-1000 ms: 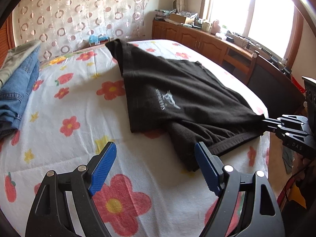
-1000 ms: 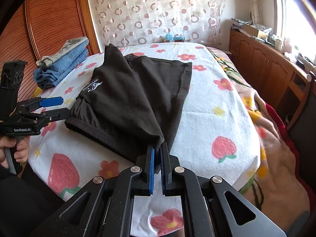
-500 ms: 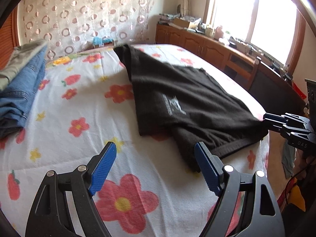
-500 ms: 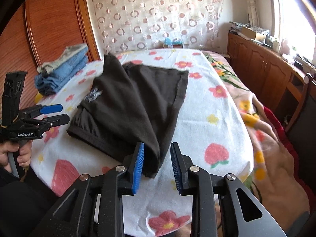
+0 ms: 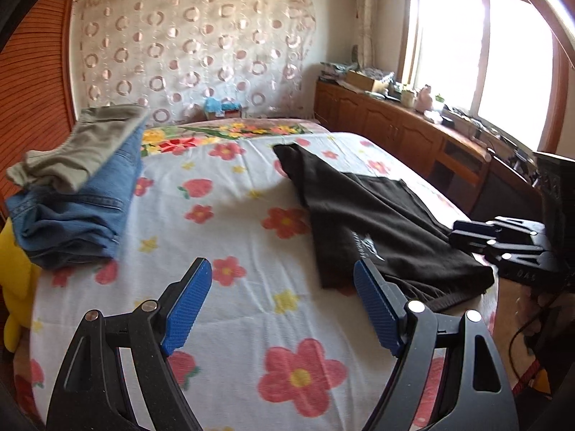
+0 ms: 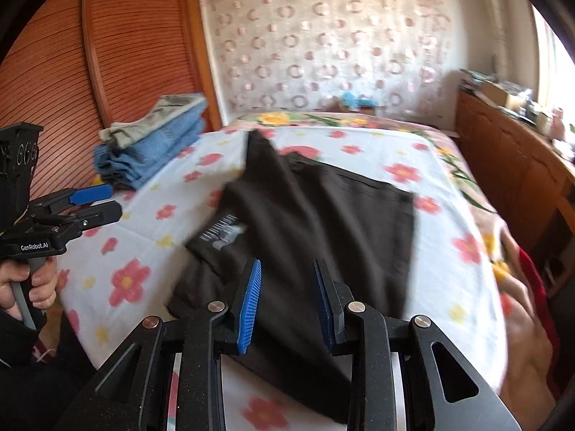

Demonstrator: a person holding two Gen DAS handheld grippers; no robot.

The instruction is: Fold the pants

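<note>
I see the black pants [image 6: 309,222] lying folded lengthwise on the flowered bedsheet [image 5: 230,309]; a small white logo faces up near the waistband; one leg tapers toward the headboard end.

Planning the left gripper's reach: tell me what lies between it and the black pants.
In the left wrist view, only bare floral sheet lies between the open left gripper and the black pants.

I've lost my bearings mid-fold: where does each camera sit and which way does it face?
Left wrist: on the left gripper, open, over the near bed; faces the curtain wall; pants to its right.
Right wrist: on the right gripper, open over the pants; the hand shows left.
Both share pants, jeans stack and each other's gripper.
</note>
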